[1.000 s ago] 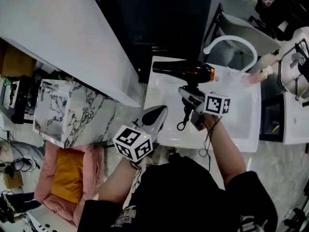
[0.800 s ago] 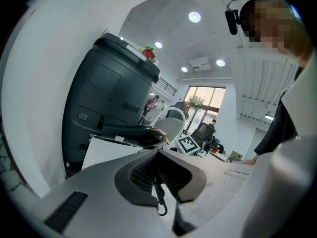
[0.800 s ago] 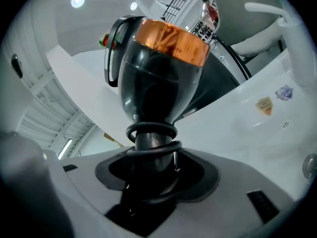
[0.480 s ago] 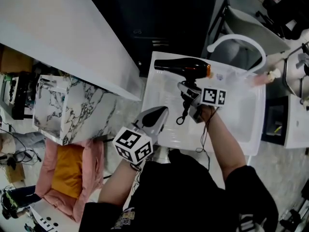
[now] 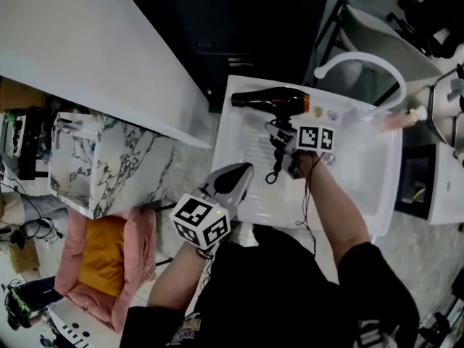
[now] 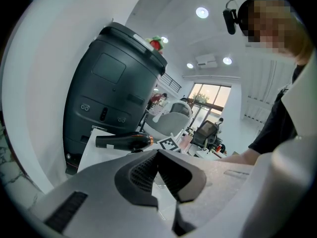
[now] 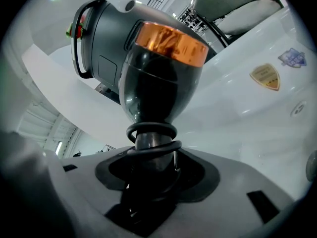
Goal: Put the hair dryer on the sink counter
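The black hair dryer (image 5: 270,98) with an orange band lies crosswise over the far rim of the white sink (image 5: 226,140), nozzle pointing left. My right gripper (image 5: 280,133) is shut on its handle, and the coiled cord (image 5: 275,170) hangs below. In the right gripper view the dryer (image 7: 158,78) stands straight ahead of the right gripper (image 7: 151,157), handle and cord loops clamped between the pads. My left gripper (image 5: 235,174) hovers at the sink's near-left edge, shut and holding nothing. In the left gripper view the dryer (image 6: 124,141) shows beyond the left gripper (image 6: 158,157).
A curved white faucet (image 5: 359,60) arches over the sink's far right. A dark grey bin (image 6: 114,93) stands behind the sink. A white counter (image 5: 87,56) and a marble-patterned box (image 5: 109,165) are at the left, with a pink and orange cushion (image 5: 109,259) below.
The right gripper has carried the hair dryer a little farther toward the sink's far rim. The left gripper has hardly moved.
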Demonstrator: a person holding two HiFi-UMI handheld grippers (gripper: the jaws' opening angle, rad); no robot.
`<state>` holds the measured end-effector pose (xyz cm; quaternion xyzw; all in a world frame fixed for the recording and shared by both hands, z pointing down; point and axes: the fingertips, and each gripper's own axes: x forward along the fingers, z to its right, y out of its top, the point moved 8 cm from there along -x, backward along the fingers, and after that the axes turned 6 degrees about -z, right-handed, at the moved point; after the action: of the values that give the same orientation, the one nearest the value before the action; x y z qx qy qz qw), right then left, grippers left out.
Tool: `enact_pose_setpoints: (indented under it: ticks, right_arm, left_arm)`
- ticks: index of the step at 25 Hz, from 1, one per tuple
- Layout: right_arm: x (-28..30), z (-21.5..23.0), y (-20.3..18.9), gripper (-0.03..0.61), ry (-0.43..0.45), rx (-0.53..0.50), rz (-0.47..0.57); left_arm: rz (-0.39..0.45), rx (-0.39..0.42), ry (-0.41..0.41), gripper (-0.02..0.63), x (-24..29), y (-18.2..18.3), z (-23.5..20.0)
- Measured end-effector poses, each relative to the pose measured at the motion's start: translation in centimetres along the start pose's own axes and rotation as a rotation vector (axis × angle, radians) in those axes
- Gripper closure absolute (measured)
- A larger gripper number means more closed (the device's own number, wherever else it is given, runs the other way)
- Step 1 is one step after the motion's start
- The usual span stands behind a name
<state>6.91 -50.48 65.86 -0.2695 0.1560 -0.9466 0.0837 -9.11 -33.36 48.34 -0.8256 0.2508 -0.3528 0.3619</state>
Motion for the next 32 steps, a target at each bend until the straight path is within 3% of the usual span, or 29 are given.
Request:
enact_pose_setpoints:
  ticks: [9,21,27,32]
  right_arm:
    - [0.9,1.7,0.5,0.341,0.005,0.042,-0.002]
    - [1.9,3.7,0.4,0.327,-0.177,-0.023,-0.089]
    - [1.9,3.7,0.5,0.316,-0.222,-0.067,-0.11]
    - [1.7,2.8,0.9,0.241,-0.291,-0.159,-0.112]
  left_arm:
    - [-0.016,-0.022,0.009,0.611,0.4,-0.3,-0.8]
    - [-0.021,-0.053,0.014,0.611,0.3,-1.1,-1.4]
    - [-0.027,-0.06,0.011,0.611,0.3,-1.3,-1.5]
    - [-0.02,-0.056,0.004,0.611,0.1,-1.2,-1.1]
